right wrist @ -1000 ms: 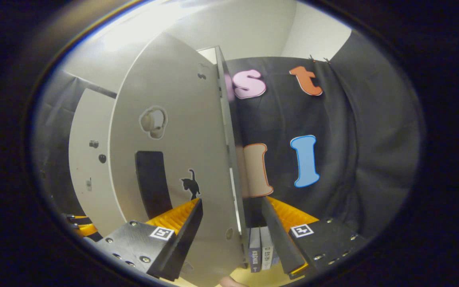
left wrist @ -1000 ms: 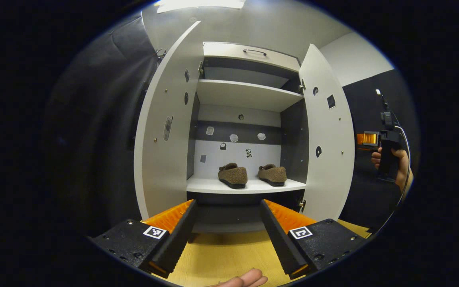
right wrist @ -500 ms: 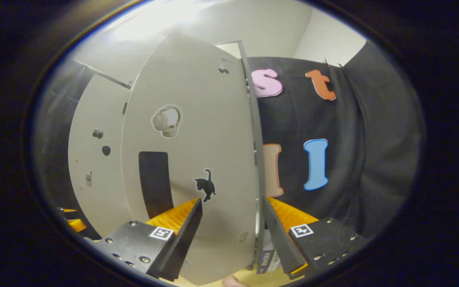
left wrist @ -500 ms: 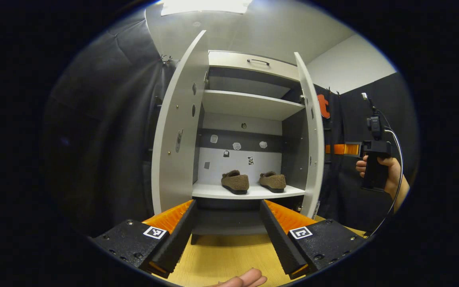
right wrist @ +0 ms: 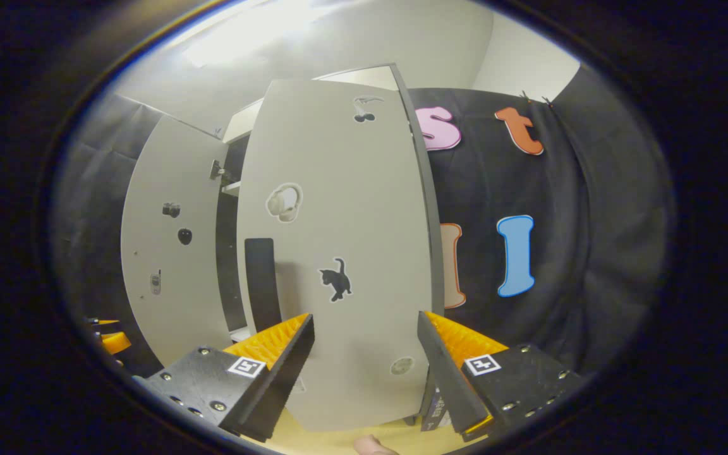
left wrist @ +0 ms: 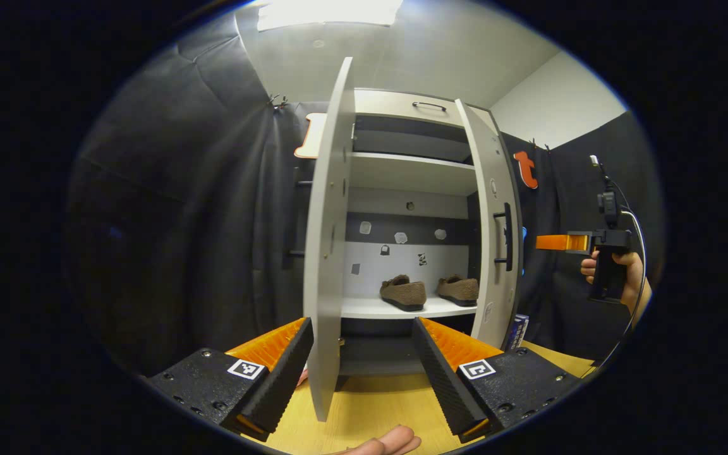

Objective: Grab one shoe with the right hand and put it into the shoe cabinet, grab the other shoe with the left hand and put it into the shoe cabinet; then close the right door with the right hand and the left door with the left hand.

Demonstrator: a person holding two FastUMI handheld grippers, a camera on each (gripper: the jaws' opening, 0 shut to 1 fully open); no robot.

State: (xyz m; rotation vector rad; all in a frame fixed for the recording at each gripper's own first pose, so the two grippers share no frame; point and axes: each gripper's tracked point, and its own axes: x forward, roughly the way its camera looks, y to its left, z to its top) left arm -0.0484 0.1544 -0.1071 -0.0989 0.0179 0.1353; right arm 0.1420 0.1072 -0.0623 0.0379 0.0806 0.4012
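Observation:
Two brown fuzzy shoes, one [left wrist: 403,294] and the other [left wrist: 459,289], sit side by side on the lower shelf of the white shoe cabinet [left wrist: 411,174]. The left door [left wrist: 325,253] stands edge-on between the fingers of my open left gripper [left wrist: 361,373], close to its left finger. The right door [left wrist: 497,253] is swung partway in, its black handle [left wrist: 506,237] facing out. My right gripper [left wrist: 557,242], held by a hand [left wrist: 617,278], hovers just right of that door. In the right gripper view the right door's stickered outer face [right wrist: 339,253] spans the open right gripper [right wrist: 364,373].
The cabinet stands on a wooden surface [left wrist: 364,404]. Small boxes [left wrist: 515,328] lean by the cabinet's right foot, also visible as boxes [right wrist: 433,401] low in the right gripper view. A drawer with a handle [left wrist: 428,105] tops the cabinet. Black cloth hangs on both sides.
The right door has swung from wide open toward the cabinet, with the right gripper following it. The left door has turned from wide open to edge-on between my left gripper's fingers.

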